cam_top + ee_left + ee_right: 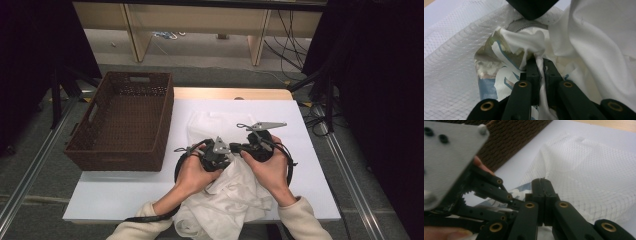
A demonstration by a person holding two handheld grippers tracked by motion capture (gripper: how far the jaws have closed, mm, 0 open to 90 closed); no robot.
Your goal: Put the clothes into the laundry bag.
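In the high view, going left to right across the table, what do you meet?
Brown wicker basket → left gripper, shut on the white garment → right gripper, jaws shut, close beside it → bare white table top.

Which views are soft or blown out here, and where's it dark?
High view: sharp on the basket, black at both side edges, white cloth nearly washed out on the white table. Left gripper view: cloth detail clear at the left gripper, near jaws soft. Right gripper view: grey plate close up and blurred; mesh bag readable.
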